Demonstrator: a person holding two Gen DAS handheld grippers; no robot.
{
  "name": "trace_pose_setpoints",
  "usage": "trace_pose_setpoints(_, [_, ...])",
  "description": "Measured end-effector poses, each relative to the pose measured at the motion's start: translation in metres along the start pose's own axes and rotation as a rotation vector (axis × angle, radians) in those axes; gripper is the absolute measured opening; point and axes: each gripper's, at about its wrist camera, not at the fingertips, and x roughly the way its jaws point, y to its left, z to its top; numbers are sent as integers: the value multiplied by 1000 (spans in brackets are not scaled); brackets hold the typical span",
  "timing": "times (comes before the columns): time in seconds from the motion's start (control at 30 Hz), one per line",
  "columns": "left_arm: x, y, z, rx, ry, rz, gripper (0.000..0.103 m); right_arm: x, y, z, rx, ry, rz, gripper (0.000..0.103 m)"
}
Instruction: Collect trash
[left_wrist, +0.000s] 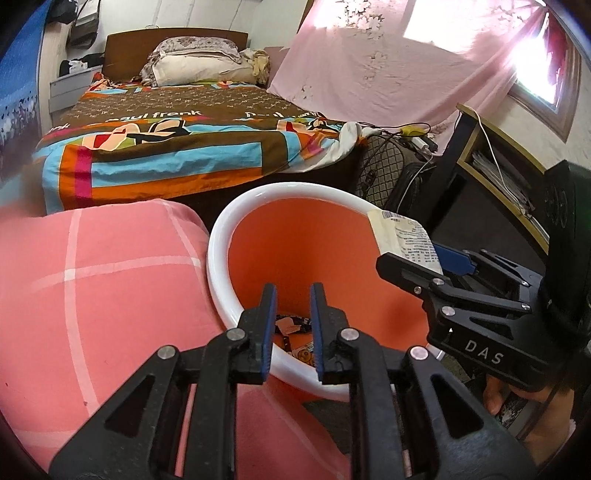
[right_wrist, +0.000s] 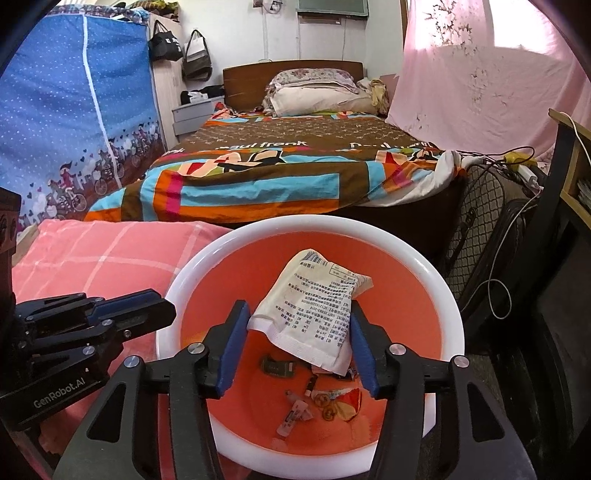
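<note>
An orange bin (right_wrist: 402, 306) with a thick white rim is seen from above in the right wrist view, and small bits of trash (right_wrist: 317, 398) are seen lying at its bottom: a few wrappers, a little tube and some round yellow pieces. A cream packet (right_wrist: 314, 314) with black printing and a barcode is held above the open bin by the right gripper (right_wrist: 301, 347), whose blue pads are pressed against the packet's two sides. The packet is tilted, with its long axis running from 7 o'clock up to 1 o'clock in that view, and the barcode end is pointed up toward 12 o'clock. In the left wrist view the same packet (left_wrist: 402, 236) is seen at the bin's (left_wrist: 295, 240) rim at 3 o'clock. The left gripper (left_wrist: 293, 325) is held over the near rim with its fingers spread a little and nothing between them. A pink checked cushion (left_wrist: 103, 288) is found beside the bin at 9 o'clock, and a bed (right_wrist: 288, 166) is seen behind at 12 o'clock.
</note>
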Motion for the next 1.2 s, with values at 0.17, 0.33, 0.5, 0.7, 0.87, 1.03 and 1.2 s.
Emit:
trace_pose_setpoints(0.17, [-1, 3, 0, -11, -2, 2, 51, 2, 0, 0, 5, 8, -4, 53])
trace_pose_setpoints(0.33, [-4, 7, 0, -19, -10, 9, 55, 3, 0, -1, 11, 16, -10, 57])
trace_pose_setpoints(0.5, [-9, 11, -1, -28, -31, 43, 64, 3, -2, 0, 21, 17, -13, 68])
trace_pose_setpoints(0.7, [-18, 18, 1, -53, -72, 76, 79, 3, -3, 1, 30, 10, -21, 76])
trace_pose_setpoints(0.87, [-25, 22, 3, -67, -107, 116, 93, 2, -3, 1, 35, 0, -31, 79])
trace_pose_setpoints(1.03, [-38, 29, 2, -91, -187, 193, 99, -1, -4, 3, 50, -22, -33, 88])
trace_pose_setpoints(1.2, [-49, 40, 2, -130, -251, 239, 101, -5, -2, 4, 47, -57, -48, 103])
